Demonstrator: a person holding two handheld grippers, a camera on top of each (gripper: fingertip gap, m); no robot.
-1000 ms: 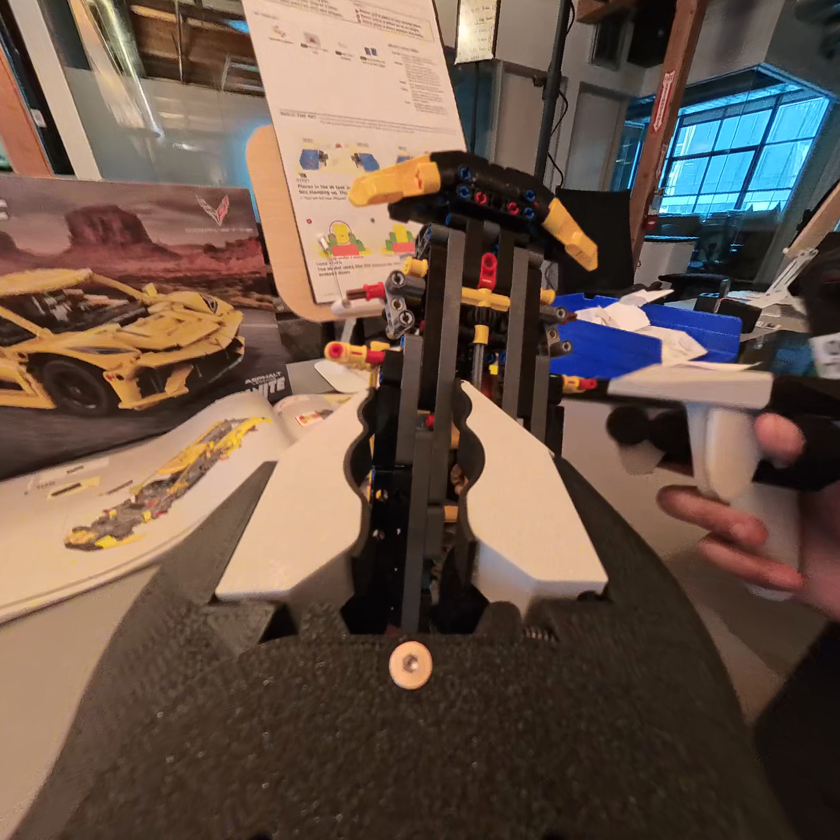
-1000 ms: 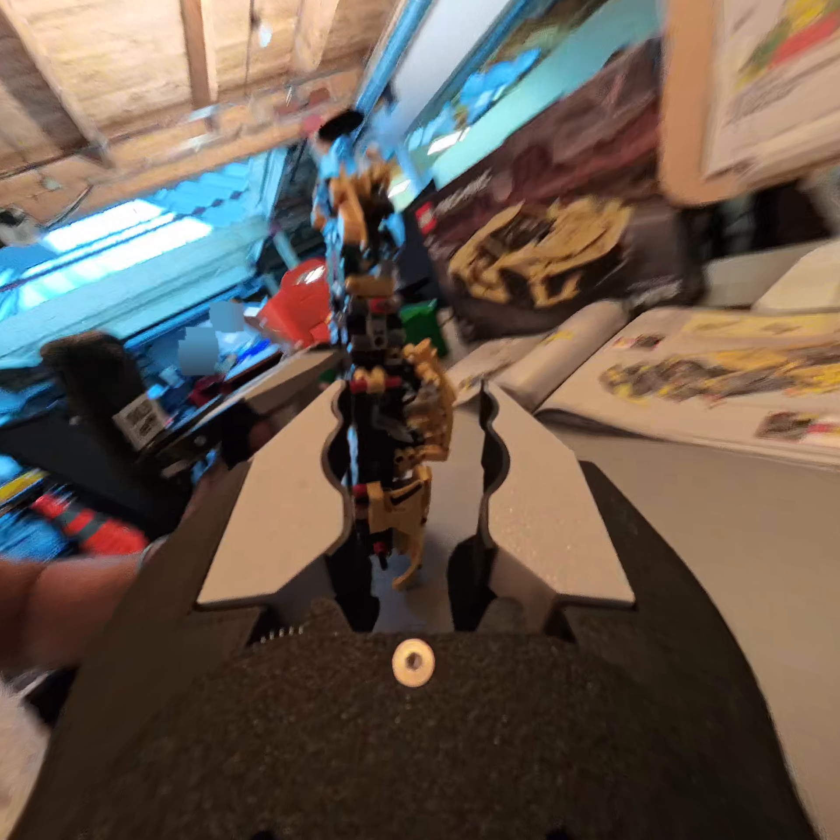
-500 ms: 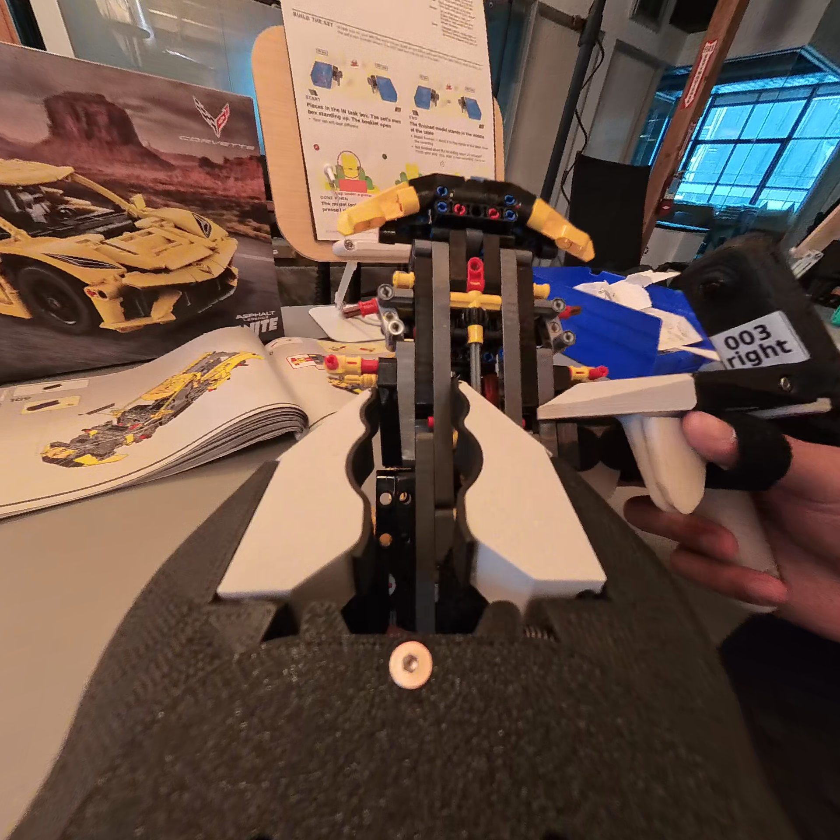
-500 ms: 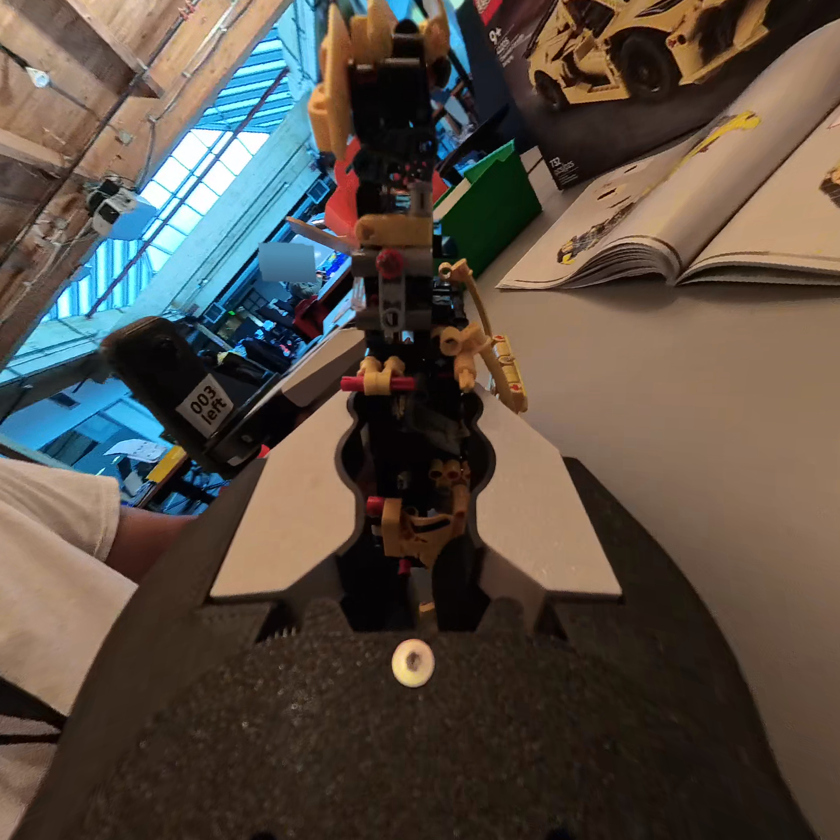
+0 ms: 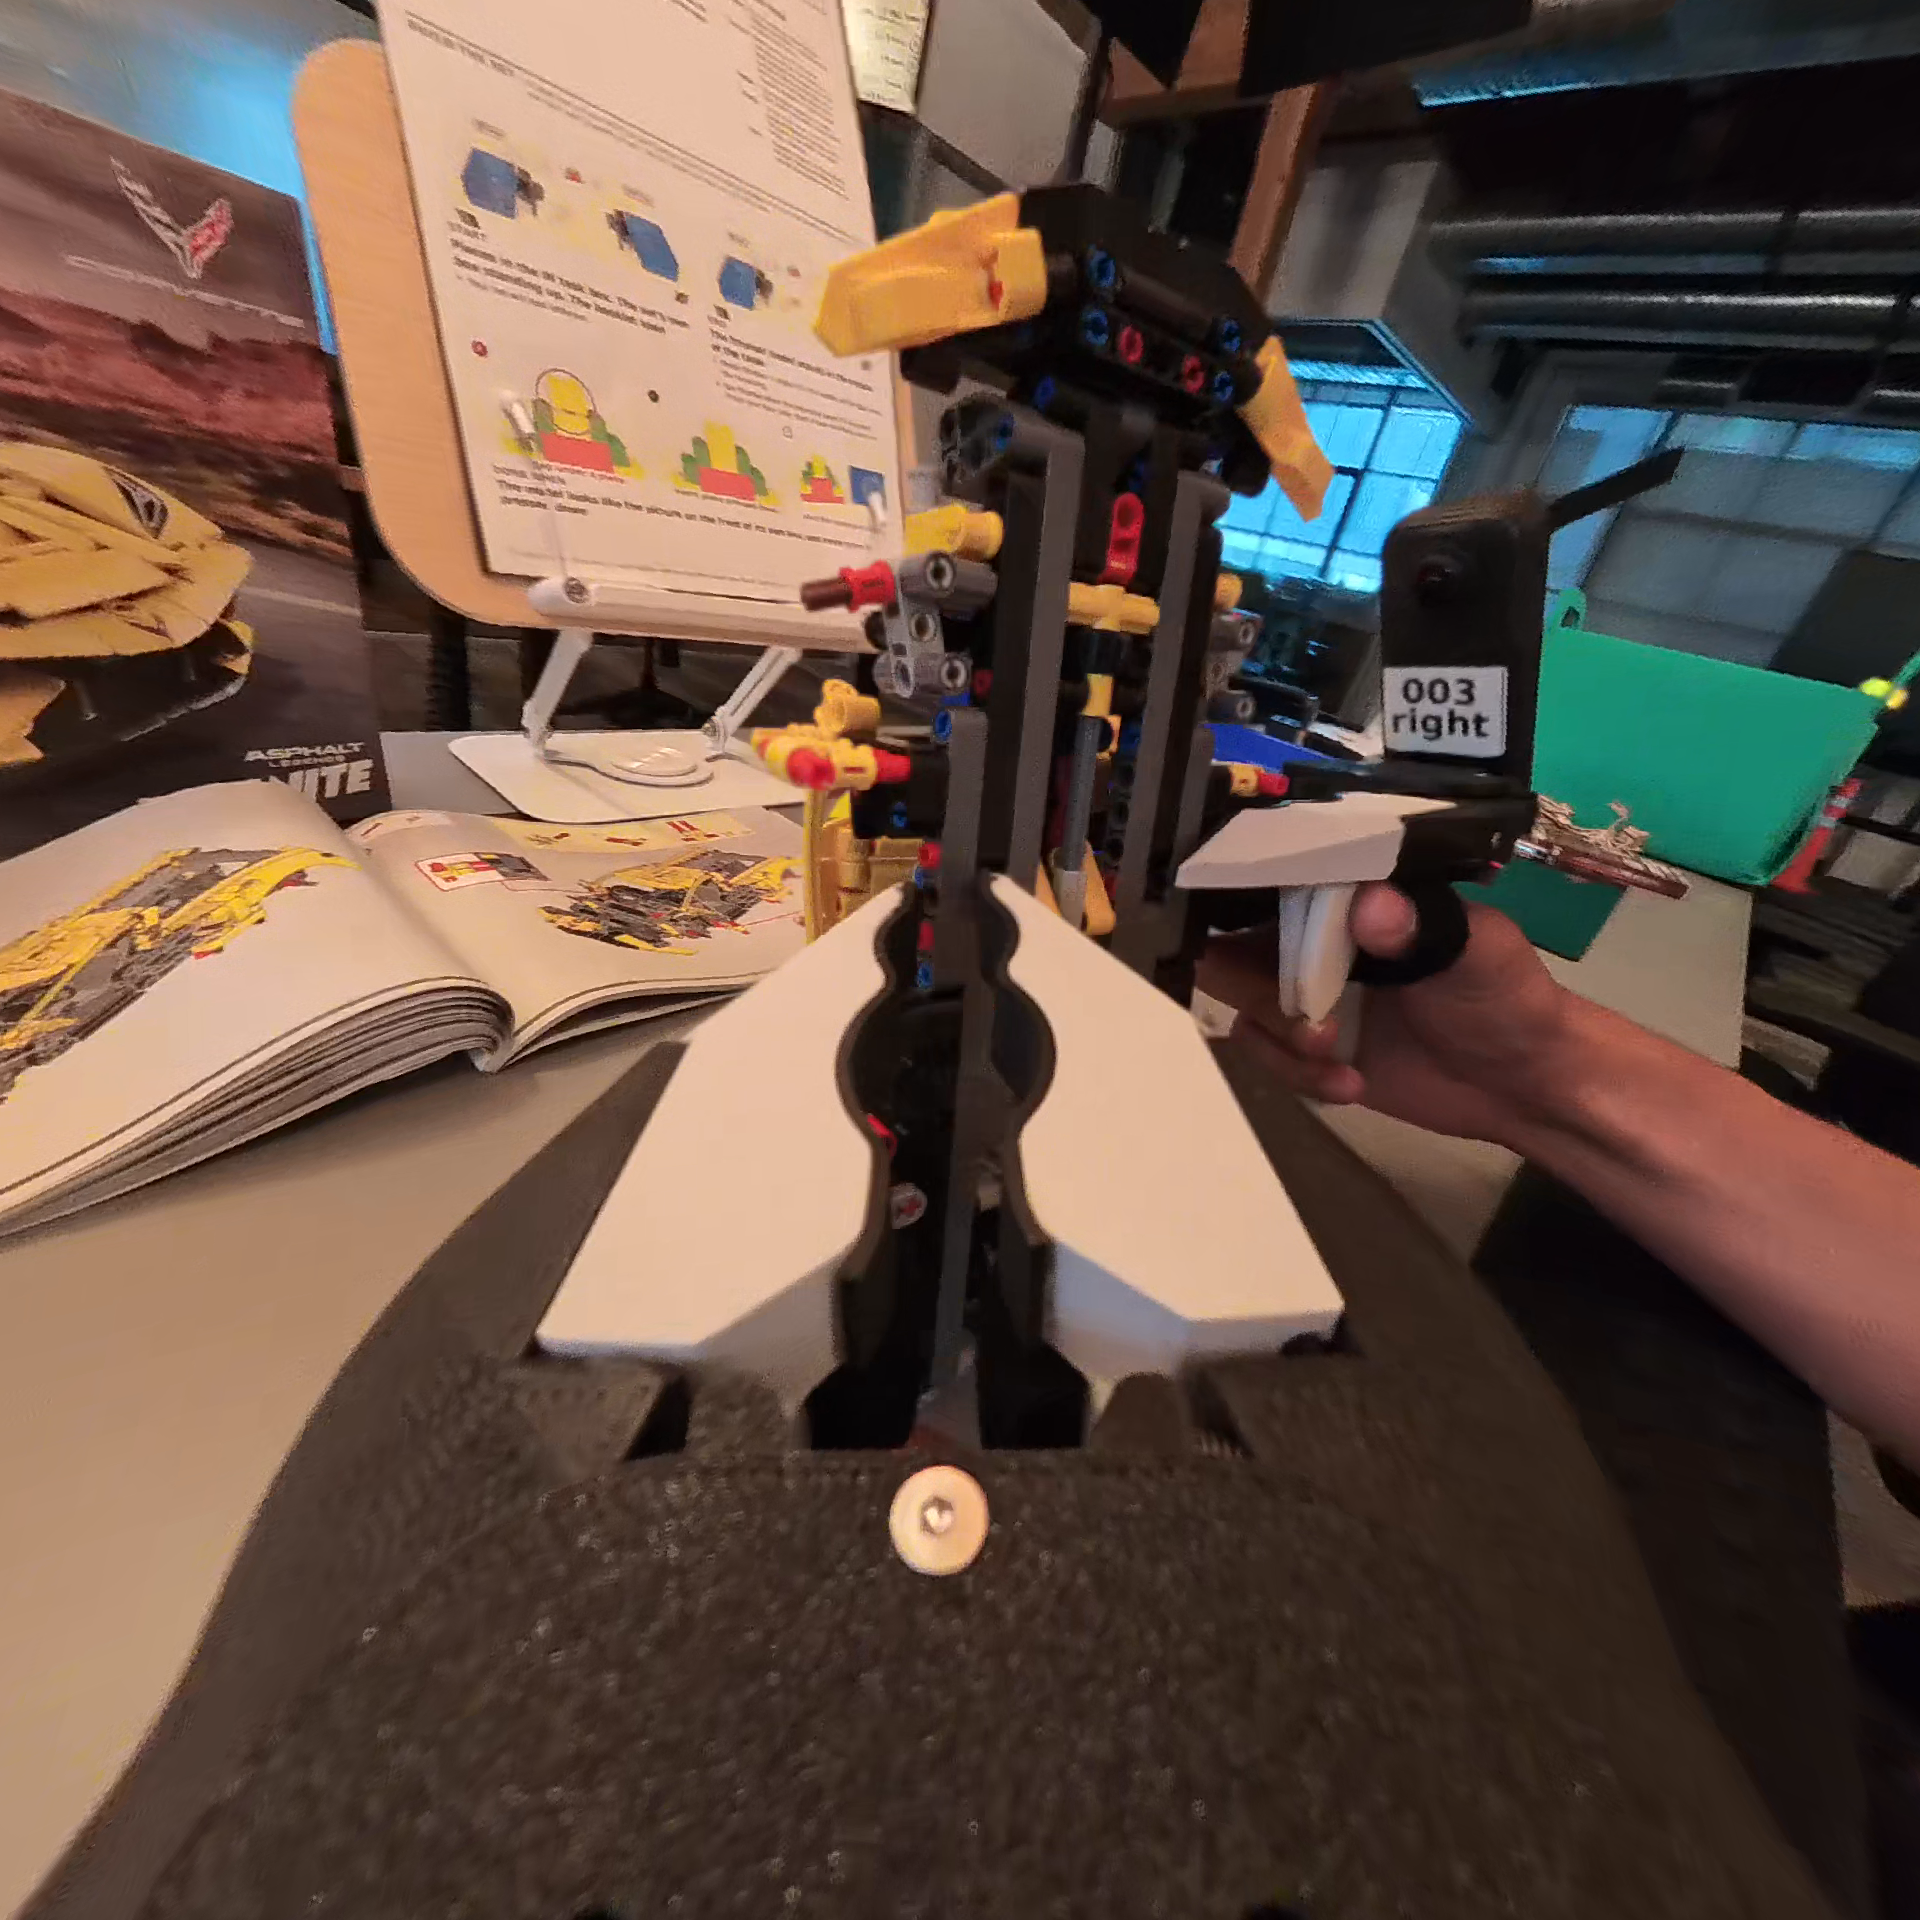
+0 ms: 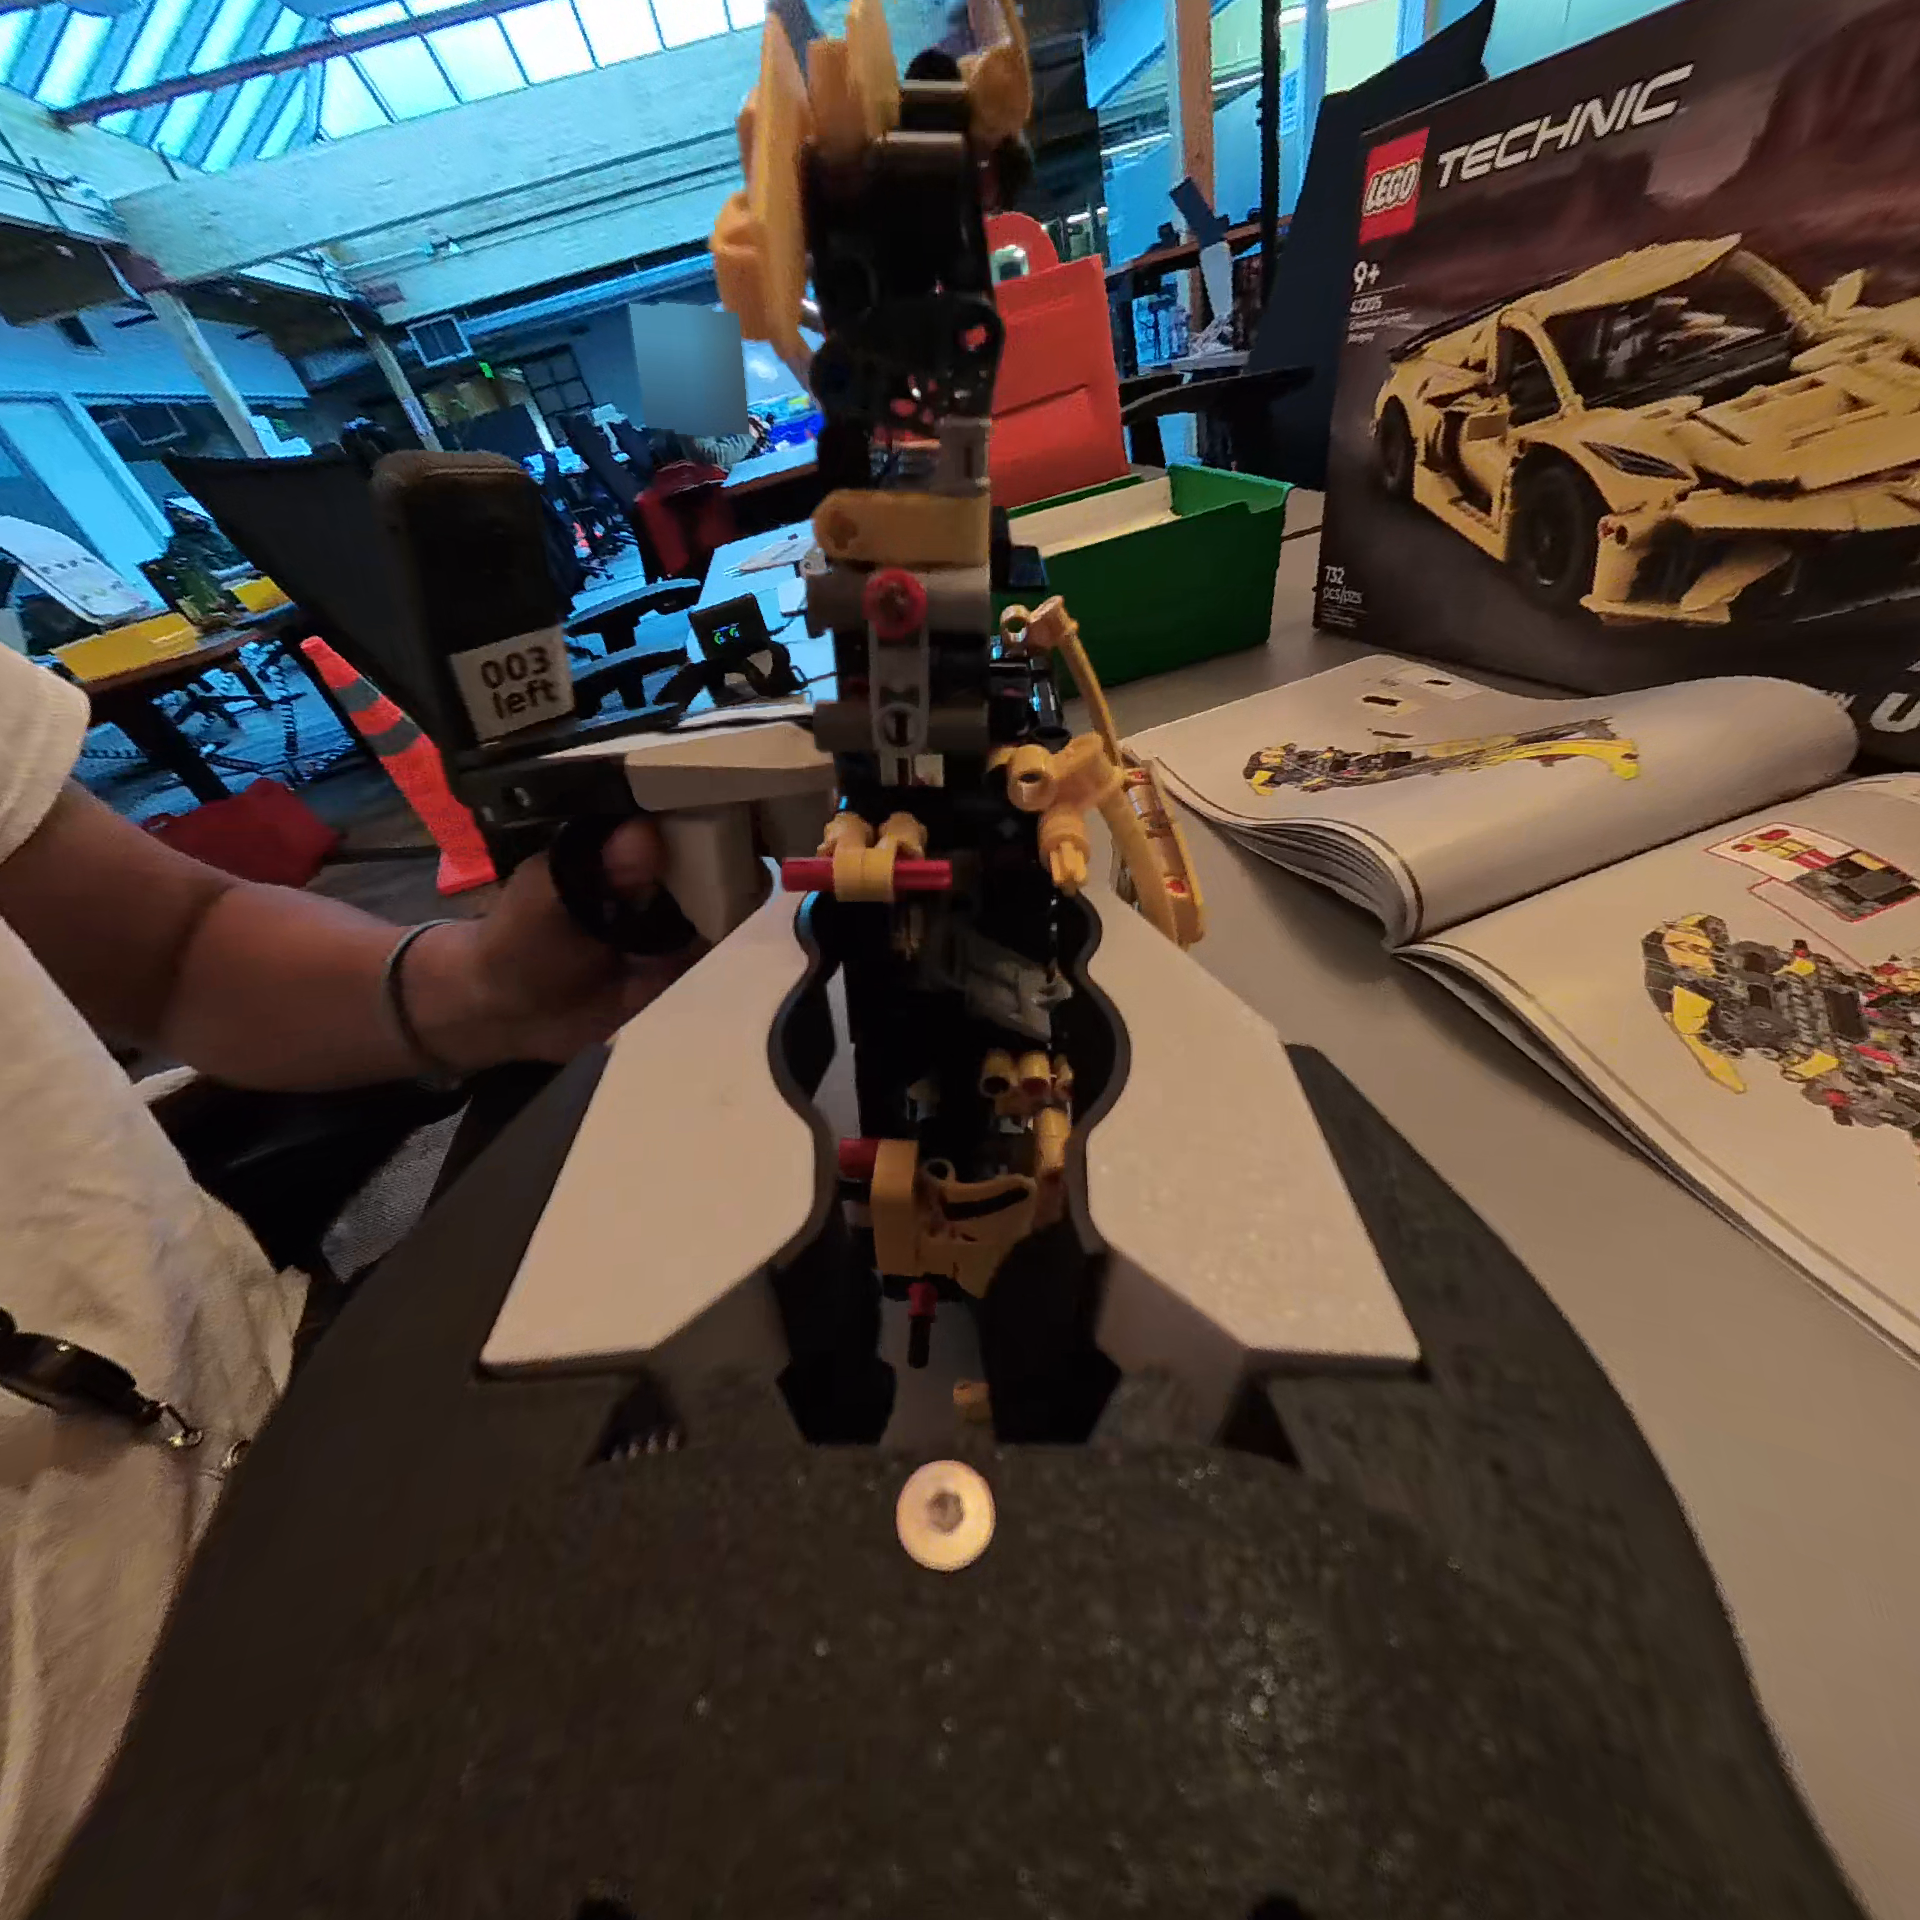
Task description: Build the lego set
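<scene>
Both grippers are closed on one lego model (image 5: 1070, 644), which is held upright above the grey table (image 5: 208, 1403). Left gripper (image 5: 951, 1039): its white fingers (image 5: 748, 1143) are pressed nearly together on a thin dark beam at the model's lower end. Right gripper (image 6: 951, 1049): its fingers (image 6: 686, 1132) are set a little wider, clamped on the black and yellow lower part of the same model, seen edge-on. In the left wrist view the right gripper is also seen at the model's right side, gripped by a hand (image 5: 1455, 1008). In the right wrist view the left gripper is seen at the model's left, gripped by the other hand (image 6: 561, 966).

Yellow panels (image 5: 935, 281) are fixed at the model's top, and red pins (image 5: 852, 587) stick out sideways. An open booklet (image 5: 312, 966) lies flat on the table beside the model. Behind it the set's box (image 6: 1642, 395) is stood upright, and a printed sheet (image 5: 644, 291) is propped on a white stand (image 5: 623, 758). A green bin (image 6: 1164, 571) is placed farther back on the table.
</scene>
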